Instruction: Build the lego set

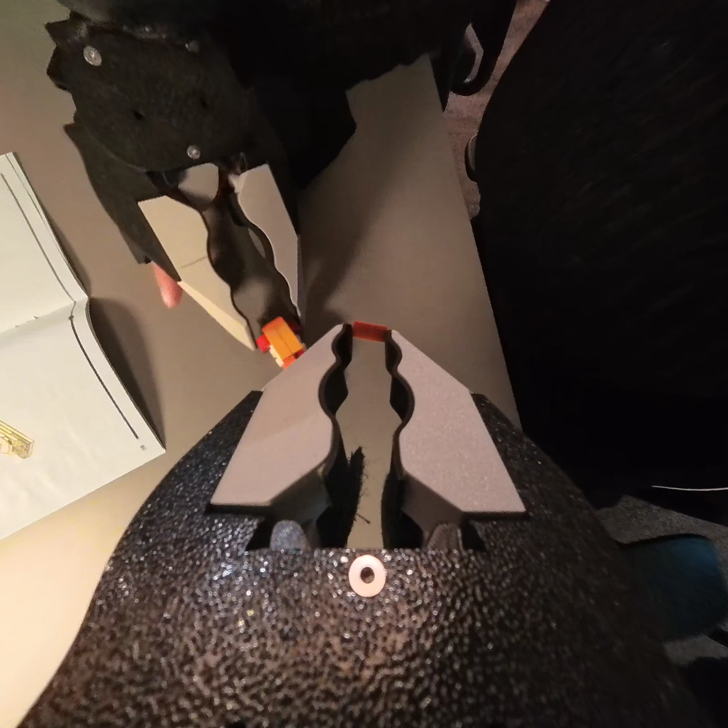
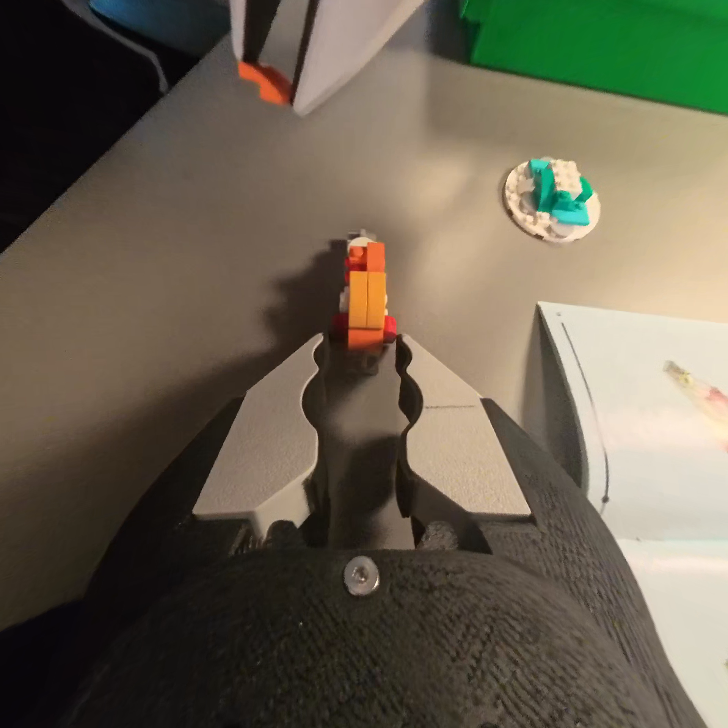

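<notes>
My left gripper (image 1: 369,331) is shut on a small orange curved lego piece (image 1: 369,331) held at its fingertips above the grey table. In the right wrist view that gripper (image 2: 281,88) comes in from the top with the orange curved piece (image 2: 264,83). My right gripper (image 2: 360,339) is shut on a small orange, yellow and red lego build (image 2: 364,299), gripping its near end. In the left wrist view the right gripper (image 1: 275,331) holds the build (image 1: 280,342) just left of my left fingertips, a short gap apart.
An open instruction booklet (image 2: 650,413) lies on the grey table (image 2: 177,236), also showing in the left wrist view (image 1: 51,354). A round white plate with teal and white bricks (image 2: 551,199) sits farther off. A green box (image 2: 610,47) stands at the back. The table edge (image 2: 98,138) runs along the left.
</notes>
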Demonstrator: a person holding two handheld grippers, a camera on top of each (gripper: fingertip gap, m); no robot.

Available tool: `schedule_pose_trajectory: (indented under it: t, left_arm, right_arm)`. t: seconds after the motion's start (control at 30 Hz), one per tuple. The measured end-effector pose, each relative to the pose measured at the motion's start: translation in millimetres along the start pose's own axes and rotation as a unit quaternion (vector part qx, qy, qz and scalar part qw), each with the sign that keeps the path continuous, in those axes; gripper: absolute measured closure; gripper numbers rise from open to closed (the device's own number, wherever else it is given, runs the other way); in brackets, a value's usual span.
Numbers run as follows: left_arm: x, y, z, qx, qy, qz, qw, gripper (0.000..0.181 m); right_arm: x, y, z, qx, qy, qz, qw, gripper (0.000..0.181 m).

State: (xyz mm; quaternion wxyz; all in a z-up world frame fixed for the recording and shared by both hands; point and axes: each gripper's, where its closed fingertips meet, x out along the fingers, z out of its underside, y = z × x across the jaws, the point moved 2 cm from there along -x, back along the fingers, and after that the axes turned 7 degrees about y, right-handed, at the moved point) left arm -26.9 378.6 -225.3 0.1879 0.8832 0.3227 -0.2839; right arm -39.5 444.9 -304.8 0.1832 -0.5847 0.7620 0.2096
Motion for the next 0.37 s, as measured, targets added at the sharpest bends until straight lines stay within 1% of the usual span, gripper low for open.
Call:
schedule_pose_trajectory:
  t: [0.07,0.13,0.23,0.3,0.33,0.37]
  left_arm:
    - [-0.2,-1.1,1.6,0.003,0.004,-0.002,1.000,0.167]
    - [-0.6,-3.4,1.3,0.006,0.010,-0.003,1.000,0.167]
    - [1.0,-5.4,-0.7,0.011,0.017,-0.001,1.000,0.167]
    - [4.1,-7.2,3.7,0.012,0.001,-0.011,1.000,0.167]
    - [6.2,-5.2,7.4,0.015,-0.009,-0.010,1.000,0.167]
    - [8.1,-2.5,13.1,0.020,-0.025,-0.010,0.999,0.167]
  right_arm:
    - [-2.8,-1.7,0.8,0.009,0.001,0.002,1.000,0.149]
    - [-8.8,5.4,-4.2,0.009,0.025,0.040,0.999,0.144]
    - [-24.2,6.3,-30.4,-0.001,0.117,0.094,0.989,0.147]
    - [-36.2,2.1,-44.4,-0.014,0.169,0.141,0.975,0.149]
    - [-39.4,-5.3,-46.0,-0.022,0.188,0.161,0.969,0.153]
    - [-41.4,-10.2,-45.5,-0.026,0.191,0.175,0.966,0.155]
